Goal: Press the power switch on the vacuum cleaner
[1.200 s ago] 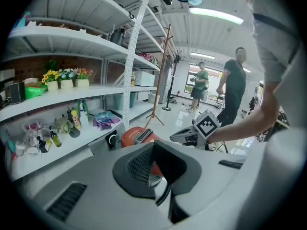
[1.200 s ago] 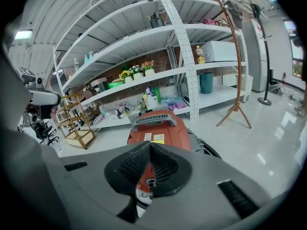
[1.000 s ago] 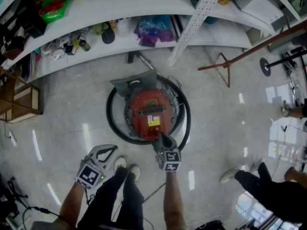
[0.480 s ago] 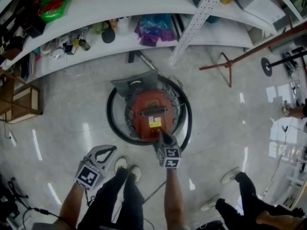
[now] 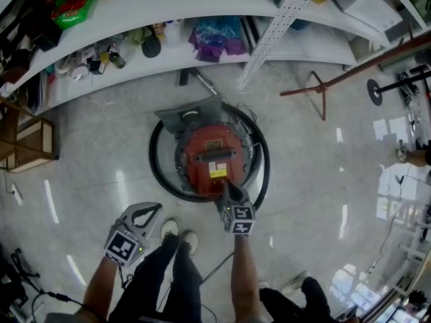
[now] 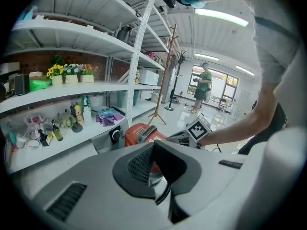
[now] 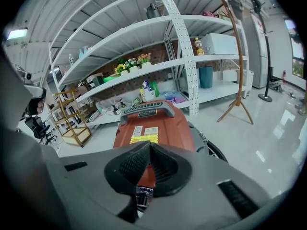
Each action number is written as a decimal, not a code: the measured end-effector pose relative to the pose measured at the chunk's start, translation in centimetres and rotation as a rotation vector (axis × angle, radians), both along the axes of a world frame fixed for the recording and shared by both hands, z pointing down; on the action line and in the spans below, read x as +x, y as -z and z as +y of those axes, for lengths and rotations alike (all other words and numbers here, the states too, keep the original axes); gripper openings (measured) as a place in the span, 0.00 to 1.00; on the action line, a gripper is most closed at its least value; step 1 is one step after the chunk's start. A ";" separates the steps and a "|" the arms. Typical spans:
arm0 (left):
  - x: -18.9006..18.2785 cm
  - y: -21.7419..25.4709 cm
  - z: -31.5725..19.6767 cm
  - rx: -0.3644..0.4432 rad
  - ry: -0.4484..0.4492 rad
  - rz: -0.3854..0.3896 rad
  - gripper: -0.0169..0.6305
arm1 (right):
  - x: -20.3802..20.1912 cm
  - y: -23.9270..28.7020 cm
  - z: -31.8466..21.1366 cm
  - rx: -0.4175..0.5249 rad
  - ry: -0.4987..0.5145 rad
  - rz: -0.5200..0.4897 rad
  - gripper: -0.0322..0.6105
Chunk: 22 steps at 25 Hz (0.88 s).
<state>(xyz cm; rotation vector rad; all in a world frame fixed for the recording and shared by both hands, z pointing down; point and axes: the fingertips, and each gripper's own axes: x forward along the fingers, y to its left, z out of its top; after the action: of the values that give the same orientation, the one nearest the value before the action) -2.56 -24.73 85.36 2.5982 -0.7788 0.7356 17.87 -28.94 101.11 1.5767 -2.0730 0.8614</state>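
Note:
A red vacuum cleaner (image 5: pixel 214 159) stands on the floor with its black hose (image 5: pixel 156 170) coiled around it. My right gripper (image 5: pixel 225 189) is shut, with its tips at the near edge of the red body. In the right gripper view the shut jaws (image 7: pixel 151 145) cover the near part of the vacuum cleaner (image 7: pixel 152 124), and its black handle (image 7: pixel 146 110) lies beyond them. I cannot make out the power switch. My left gripper (image 5: pixel 157 208) is shut on nothing, held away from the machine beside my left leg. In the left gripper view the left gripper (image 6: pixel 154 143) points toward the vacuum cleaner (image 6: pixel 138 132).
White shelves (image 5: pixel 202 5) with bottles and bags curve along the far side. A wooden coat stand (image 5: pixel 316 89) leans at the right, and a wooden rack (image 5: pixel 27 143) stands at the left. My shoes (image 5: pixel 178 234) are just behind the vacuum. A bystander's foot (image 5: pixel 313 288) is at the bottom right.
The bystander at the lower right has walked leftward and mostly out of view. Both grippers have stayed almost still.

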 end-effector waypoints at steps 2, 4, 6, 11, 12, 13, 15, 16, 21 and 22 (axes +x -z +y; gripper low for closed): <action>-0.1 -0.2 0.0 -0.003 0.003 -0.001 0.01 | 0.0 0.1 -0.2 -0.002 -0.006 0.002 0.07; -0.1 -0.3 0.0 -0.007 0.007 -0.001 0.01 | 0.0 0.2 -0.3 -0.007 -0.008 0.004 0.07; -0.1 -0.4 0.1 -0.010 0.009 0.000 0.01 | 0.2 -0.1 -0.1 -0.011 -0.005 0.012 0.07; -0.1 -0.6 0.1 -0.009 0.007 -0.002 0.01 | 0.3 -0.8 -0.1 -0.018 -0.001 0.037 0.07; -0.2 -0.6 0.2 -0.008 0.007 -0.004 0.01 | 0.2 -0.6 -0.2 -0.013 0.002 0.043 0.07; -0.2 -0.6 0.2 -0.010 0.009 -0.005 0.01 | 0.1 -0.4 -0.2 -0.013 0.006 0.049 0.07; -0.4 -0.6 0.2 -0.016 0.019 -0.003 0.01 | 0.1 -0.4 -0.1 -0.016 0.007 0.047 0.07; -0.5 -0.7 0.2 -0.018 0.024 -0.002 0.01 | 0.0 -0.4 -0.1 -0.012 0.004 0.039 0.07; -0.4 -0.8 0.1 -0.013 0.019 -0.007 0.01 | 0.2 -0.8 -0.1 -0.008 -0.003 0.028 0.07; -0.3 -0.8 0.2 -0.015 0.017 -0.007 0.01 | 0.2 -0.7 -0.1 -0.006 -0.003 0.025 0.07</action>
<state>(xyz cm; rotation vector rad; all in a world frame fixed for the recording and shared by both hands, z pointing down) -2.89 -24.50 86.16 2.5737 -0.7940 0.7429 18.03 -29.02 101.82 1.5798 -2.0489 0.8438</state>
